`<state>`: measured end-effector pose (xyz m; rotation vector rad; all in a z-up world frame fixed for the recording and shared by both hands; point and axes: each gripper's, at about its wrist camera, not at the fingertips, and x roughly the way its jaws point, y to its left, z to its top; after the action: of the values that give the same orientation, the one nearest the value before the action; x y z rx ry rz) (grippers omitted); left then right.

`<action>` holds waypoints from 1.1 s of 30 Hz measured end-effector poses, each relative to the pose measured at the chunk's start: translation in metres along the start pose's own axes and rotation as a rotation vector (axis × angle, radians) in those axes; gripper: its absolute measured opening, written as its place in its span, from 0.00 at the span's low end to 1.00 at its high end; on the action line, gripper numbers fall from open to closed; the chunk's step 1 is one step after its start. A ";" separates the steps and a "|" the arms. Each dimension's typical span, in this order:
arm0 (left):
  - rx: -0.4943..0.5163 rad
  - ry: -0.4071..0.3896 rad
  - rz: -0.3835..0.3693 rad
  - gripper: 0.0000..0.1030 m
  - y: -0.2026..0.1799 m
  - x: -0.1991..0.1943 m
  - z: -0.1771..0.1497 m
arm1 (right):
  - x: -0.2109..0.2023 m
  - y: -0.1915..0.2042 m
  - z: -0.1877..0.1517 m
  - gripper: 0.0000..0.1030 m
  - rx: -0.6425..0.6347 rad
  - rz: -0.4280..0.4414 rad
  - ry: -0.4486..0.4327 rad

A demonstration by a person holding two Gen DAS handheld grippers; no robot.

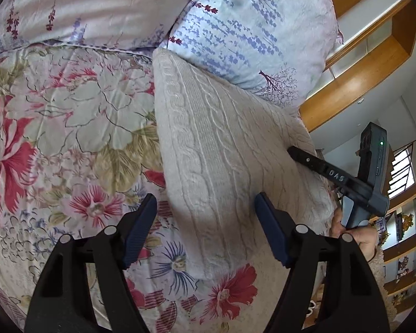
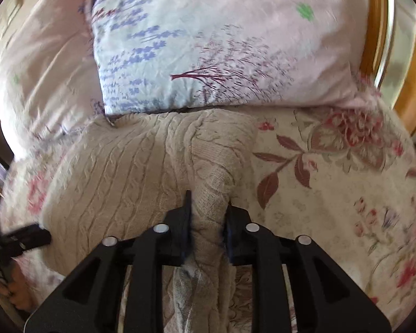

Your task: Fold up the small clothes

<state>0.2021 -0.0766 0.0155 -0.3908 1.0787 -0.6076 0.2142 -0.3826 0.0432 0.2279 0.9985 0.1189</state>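
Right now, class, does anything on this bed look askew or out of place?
Only the cream knit sweater: one part is bunched into a twisted rope in the right gripper. The rest lies flat beside the pillow.

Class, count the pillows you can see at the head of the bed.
2. A blue-flowered pillow lies just behind the sweater; a pale pink pillow lies to its left. Others may be hidden out of frame.

Sweater lies on bedspread, far end touching pillow behind it. 2nd pillow left of that one. Left gripper straddles sweater's near edge, jaws apart. Right gripper at sweater's right side, bunched fold betw. its fingers. Shelves right of bed.
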 end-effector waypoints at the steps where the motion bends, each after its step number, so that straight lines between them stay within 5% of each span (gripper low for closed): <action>1: -0.003 0.002 -0.007 0.69 0.000 -0.001 0.000 | -0.006 -0.006 -0.002 0.30 0.032 0.025 -0.001; 4: -0.009 0.013 -0.016 0.66 0.003 -0.003 -0.001 | -0.026 -0.020 -0.010 0.45 0.090 0.081 -0.016; 7: -0.025 0.021 -0.035 0.64 0.004 -0.003 -0.002 | -0.050 -0.033 -0.024 0.46 0.164 0.198 -0.026; 11: -0.034 0.025 -0.044 0.56 0.003 -0.002 -0.004 | -0.061 -0.030 -0.042 0.45 0.151 0.231 -0.022; 14: -0.040 0.023 -0.040 0.48 0.002 -0.002 -0.006 | -0.060 -0.018 -0.051 0.14 0.084 0.212 -0.018; 22: -0.023 0.018 -0.038 0.20 -0.002 -0.013 -0.014 | -0.084 -0.009 -0.046 0.11 0.016 0.101 -0.147; 26: 0.001 0.023 -0.022 0.19 -0.005 -0.014 -0.022 | -0.061 -0.016 -0.057 0.10 0.010 0.023 -0.066; 33: 0.012 0.023 -0.009 0.34 -0.006 -0.015 -0.020 | -0.059 -0.028 -0.055 0.18 0.078 0.107 -0.031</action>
<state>0.1771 -0.0717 0.0205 -0.3792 1.0956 -0.6280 0.1366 -0.4145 0.0558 0.3536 0.9614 0.1738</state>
